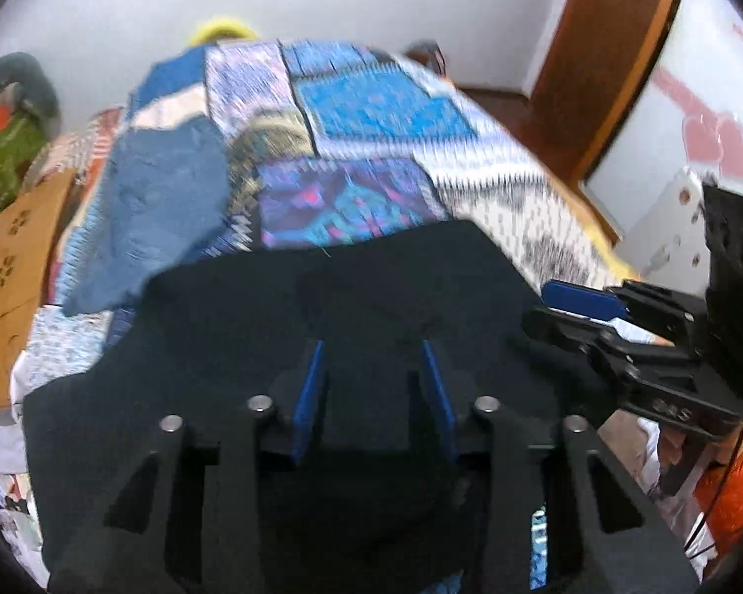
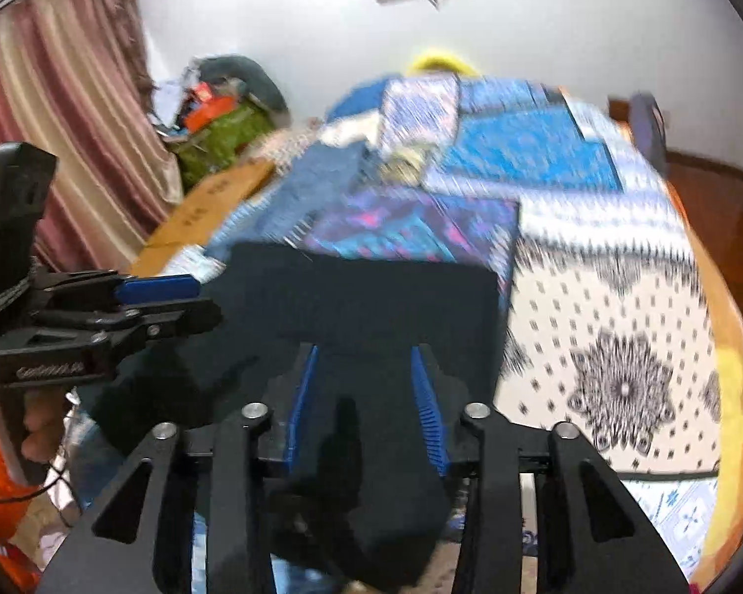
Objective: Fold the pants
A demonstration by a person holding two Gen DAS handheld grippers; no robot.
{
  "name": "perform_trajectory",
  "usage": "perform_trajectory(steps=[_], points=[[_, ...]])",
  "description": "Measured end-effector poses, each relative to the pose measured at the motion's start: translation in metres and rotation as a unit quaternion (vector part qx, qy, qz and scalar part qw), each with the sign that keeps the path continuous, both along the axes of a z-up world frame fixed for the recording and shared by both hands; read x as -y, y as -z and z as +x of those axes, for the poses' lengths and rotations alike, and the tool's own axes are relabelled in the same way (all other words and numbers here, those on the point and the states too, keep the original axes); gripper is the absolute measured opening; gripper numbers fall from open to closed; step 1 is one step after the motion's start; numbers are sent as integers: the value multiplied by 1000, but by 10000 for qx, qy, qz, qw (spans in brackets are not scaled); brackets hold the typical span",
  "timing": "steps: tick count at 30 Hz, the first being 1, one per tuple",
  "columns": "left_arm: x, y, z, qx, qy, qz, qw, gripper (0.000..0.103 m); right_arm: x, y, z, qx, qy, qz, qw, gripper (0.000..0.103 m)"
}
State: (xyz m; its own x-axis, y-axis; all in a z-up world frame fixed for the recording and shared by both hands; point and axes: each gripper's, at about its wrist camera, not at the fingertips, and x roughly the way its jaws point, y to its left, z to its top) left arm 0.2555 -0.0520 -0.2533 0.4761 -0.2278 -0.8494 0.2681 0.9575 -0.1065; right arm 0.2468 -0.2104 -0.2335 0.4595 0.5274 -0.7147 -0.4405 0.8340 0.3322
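Note:
Dark navy pants (image 1: 322,307) lie on a patchwork bedspread (image 1: 371,114), near its front edge. My left gripper (image 1: 371,351) is right over the cloth with its blue-padded jaws apart, cloth between them. In the right wrist view the pants (image 2: 371,297) show a folded, squarish far edge. My right gripper (image 2: 364,356) stands over them with its jaws apart and dark cloth bunched between the fingers. Each gripper shows side-on in the other's view: the right one (image 1: 564,307) at the right, the left one (image 2: 193,302) at the left. Both views are motion-blurred.
A blue denim garment (image 1: 163,213) lies on the bed beyond the pants, left. A cardboard box (image 1: 15,257) and a cluttered pile (image 2: 223,119) stand left of the bed. A curtain (image 2: 59,114) hangs far left. Wooden floor (image 2: 718,208) lies right of the bed.

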Motion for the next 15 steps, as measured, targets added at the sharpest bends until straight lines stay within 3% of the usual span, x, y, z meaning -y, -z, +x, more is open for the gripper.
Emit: perform_trajectory(steps=[3, 7, 12, 15], points=[[9, 24, 2, -239, 81, 267, 9993, 38, 5, 26, 5, -406, -28, -116, 9991, 24], [12, 26, -12, -49, 239, 446, 9987, 39, 18, 29, -7, -337, -21, -116, 9994, 22], [7, 24, -32, 129, 233, 453, 9986, 39, 35, 30, -31, -294, 55, -356, 9989, 26], [5, 20, -43, 318, 24, 766, 9966, 39, 42, 29, -40, -259, 138, -441, 9986, 27]])
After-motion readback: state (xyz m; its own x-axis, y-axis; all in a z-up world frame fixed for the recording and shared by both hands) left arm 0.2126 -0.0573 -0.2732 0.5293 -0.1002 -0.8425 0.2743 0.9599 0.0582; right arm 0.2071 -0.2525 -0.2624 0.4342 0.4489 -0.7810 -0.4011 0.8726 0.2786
